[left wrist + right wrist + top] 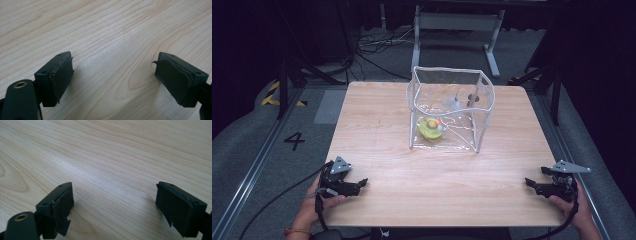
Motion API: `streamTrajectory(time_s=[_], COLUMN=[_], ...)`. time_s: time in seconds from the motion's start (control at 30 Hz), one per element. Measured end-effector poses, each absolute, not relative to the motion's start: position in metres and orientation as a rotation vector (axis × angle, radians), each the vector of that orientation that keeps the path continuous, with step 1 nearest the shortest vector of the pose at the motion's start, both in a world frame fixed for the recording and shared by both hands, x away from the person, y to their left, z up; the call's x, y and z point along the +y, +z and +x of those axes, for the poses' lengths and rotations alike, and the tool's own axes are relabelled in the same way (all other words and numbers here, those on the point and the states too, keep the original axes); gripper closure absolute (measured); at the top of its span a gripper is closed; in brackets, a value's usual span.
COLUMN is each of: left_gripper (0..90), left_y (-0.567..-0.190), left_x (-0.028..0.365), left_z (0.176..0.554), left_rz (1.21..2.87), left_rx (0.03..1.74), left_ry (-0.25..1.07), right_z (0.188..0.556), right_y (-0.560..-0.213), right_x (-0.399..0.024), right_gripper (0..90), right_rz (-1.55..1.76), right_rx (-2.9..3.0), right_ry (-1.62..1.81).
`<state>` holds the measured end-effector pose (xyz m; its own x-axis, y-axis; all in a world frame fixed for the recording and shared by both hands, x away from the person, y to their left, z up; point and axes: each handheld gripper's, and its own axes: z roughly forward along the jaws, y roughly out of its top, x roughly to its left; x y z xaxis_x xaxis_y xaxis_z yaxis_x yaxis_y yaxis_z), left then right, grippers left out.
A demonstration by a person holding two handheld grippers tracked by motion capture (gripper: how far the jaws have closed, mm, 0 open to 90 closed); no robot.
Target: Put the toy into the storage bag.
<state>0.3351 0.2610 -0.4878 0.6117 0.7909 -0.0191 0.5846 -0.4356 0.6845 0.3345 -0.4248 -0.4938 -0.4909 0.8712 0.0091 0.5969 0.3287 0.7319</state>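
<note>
Transparent bag (pixel 451 107) is standing upright and open-topped on the far middle of the counter (pixel 432 175), its clear walls bulging a little. Inside, at its near left corner, a yellow-green object (pixel 430 128) is lying on the bag's floor with a small orange and white piece on top of it; what that piece is cannot be told. Left gripper (pixel 359 184) is resting at the near left edge of the counter, held in the person's left hand (pixel 309 207), well apart from the bag. Its fingers (pixel 61 75) are standing wide apart with bare wood between them, gripping nothing. Right gripper (pixel 532 184) is sitting at the near right edge, held in the right hand (pixel 579 210), likewise well apart from the bag. Its fingers (pixel 61 202) are also spread wide and holding nothing. Both grippers are pointing inward across the counter.
</note>
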Motion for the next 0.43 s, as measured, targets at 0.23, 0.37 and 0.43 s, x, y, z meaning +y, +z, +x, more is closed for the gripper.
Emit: streamTrajectory(time_s=[0.23, 0.37, 0.43], left_gripper=[15.1, 14.7, 14.6], left_y=[-0.4877, -0.4879, -0.4879], left_x=[0.2610, 0.2608, 0.2608], left_z=[0.3351, 0.3351, 0.3352], left_rz=[2.175, 2.173, 2.173], left_rx=[1.080, 1.084, 1.083], left_ry=[0.404, 0.405, 0.404], right_z=[0.3344, 0.3344, 0.3344], right_y=[-0.4938, -0.4938, -0.4938], right_x=[-0.4247, -0.4247, -0.4247], right_gripper=[15.3, 15.2, 15.3], right_rz=[1.297, 1.296, 1.297], right_rx=[2.212, 2.211, 2.212], right_ry=[0.969, 0.968, 0.969])
